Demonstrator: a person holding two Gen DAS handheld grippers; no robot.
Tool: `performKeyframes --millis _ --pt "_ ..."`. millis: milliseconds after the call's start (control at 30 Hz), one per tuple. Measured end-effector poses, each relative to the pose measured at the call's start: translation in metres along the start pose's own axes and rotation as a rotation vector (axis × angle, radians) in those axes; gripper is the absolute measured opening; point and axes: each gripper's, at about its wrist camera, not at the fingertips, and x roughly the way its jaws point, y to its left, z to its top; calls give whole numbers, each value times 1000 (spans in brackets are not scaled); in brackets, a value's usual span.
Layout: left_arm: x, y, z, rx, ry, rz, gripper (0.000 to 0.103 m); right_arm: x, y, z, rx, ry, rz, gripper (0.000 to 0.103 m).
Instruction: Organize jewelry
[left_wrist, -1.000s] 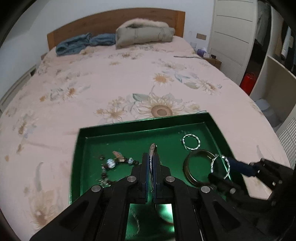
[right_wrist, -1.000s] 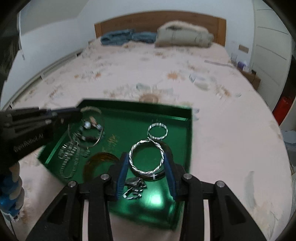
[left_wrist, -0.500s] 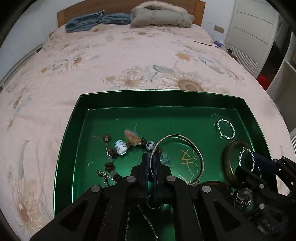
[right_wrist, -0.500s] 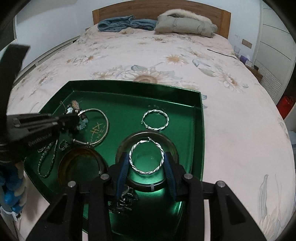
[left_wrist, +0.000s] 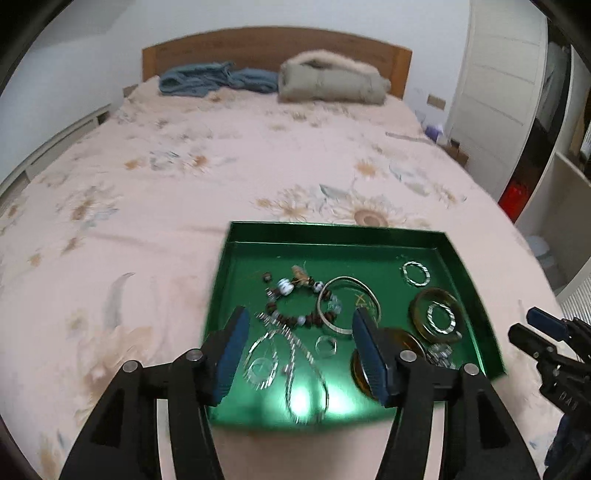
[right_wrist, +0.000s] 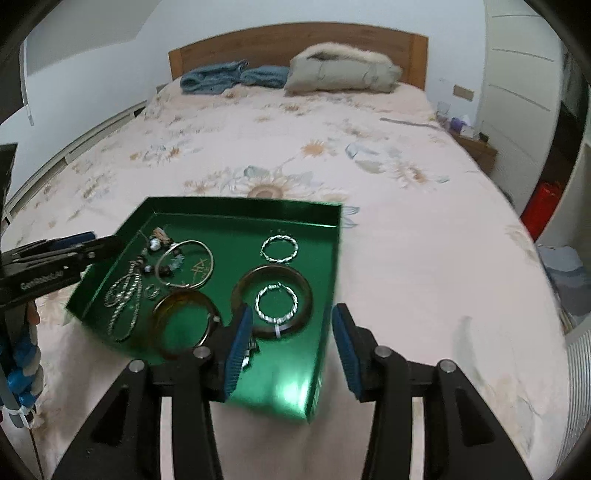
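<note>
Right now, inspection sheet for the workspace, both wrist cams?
Surface: floral bedsheet, green tray on its near part.
Job's things: in the tray: beaded bracelet, thin silver bangle, two twisted silver hoops, one inside a brown bangle, amber bangle, chain necklace.
Clutter: blue garment, folded beige coat by the headboard.
Grippers: left gripper open, right gripper open, both empty.
Cables: nothing seen.
Surroundings: white wardrobe, red object.
</note>
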Motion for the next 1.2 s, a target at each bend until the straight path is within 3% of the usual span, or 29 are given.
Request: performKeyframes --millis 233,467,600,933,1200 --pt "-94 -1 -43 27 -81 -3 63 -86 13 -31 33 -79 5 47" --pt "-181 0 -95 5 -147 -55 67 -168 31 -91 66 -136 13 50" --pt "-213 -4 -123 47 -167 -45 69 -200 38 -126 69 -143 6 51" --pt "-292 -16 -199 86 -282 39 101 -267 51 -195 71 -183 -22 52" --pt "-330 -19 -229 89 -347 89 103 -305 58 -222 69 -217 -28 52"
